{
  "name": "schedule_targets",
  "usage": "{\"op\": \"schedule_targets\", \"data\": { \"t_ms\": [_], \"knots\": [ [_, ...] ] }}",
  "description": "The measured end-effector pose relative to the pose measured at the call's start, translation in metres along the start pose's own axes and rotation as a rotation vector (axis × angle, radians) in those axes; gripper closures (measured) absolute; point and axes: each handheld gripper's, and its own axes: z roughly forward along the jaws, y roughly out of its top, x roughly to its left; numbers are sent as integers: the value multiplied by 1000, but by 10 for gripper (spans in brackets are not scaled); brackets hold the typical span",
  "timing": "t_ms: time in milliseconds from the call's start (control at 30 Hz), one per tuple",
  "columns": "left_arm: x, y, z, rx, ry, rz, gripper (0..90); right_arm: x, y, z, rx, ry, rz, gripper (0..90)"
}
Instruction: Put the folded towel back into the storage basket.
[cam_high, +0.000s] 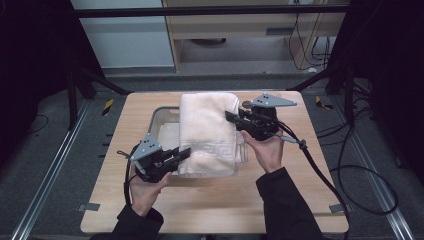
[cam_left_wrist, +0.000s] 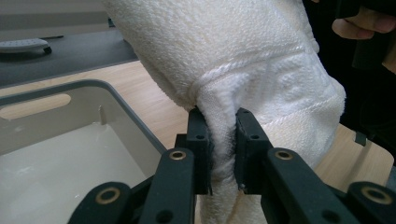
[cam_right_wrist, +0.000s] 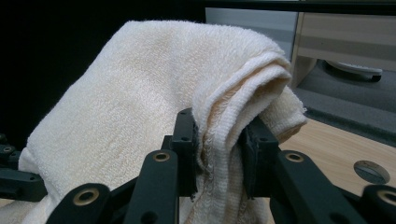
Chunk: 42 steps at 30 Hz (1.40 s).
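High view showed a folded cream towel (cam_high: 207, 132) stretched over a clear plastic bin (cam_high: 162, 116), which stood on the wooden table (cam_high: 215, 205). The left gripper (cam_high: 182, 154) pinched the towel's near corner at the bin's near edge, jaws clamped tight on a fold of cloth. The right gripper (cam_high: 231, 117) clamped the towel's far right edge above the bin's right side, jaws likewise closed on bunched fabric.

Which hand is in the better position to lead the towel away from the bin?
Probably the left. The left gripper pinches the towel at its near edge, by the bin's front rim; the right gripper grips the far right side, above the bin.
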Motion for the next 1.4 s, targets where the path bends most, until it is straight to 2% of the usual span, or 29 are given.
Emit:
{"op": "schedule_targets", "data": {
  "t_ms": [700,1400],
  "knots": [
    [29,6,-22,-41,63,-36,778,22,27,34,-7,10,-39,705],
    [54,6,-37,-56,137,-60,778,37,37,66,-17,25,-41,705]
  ]
}}
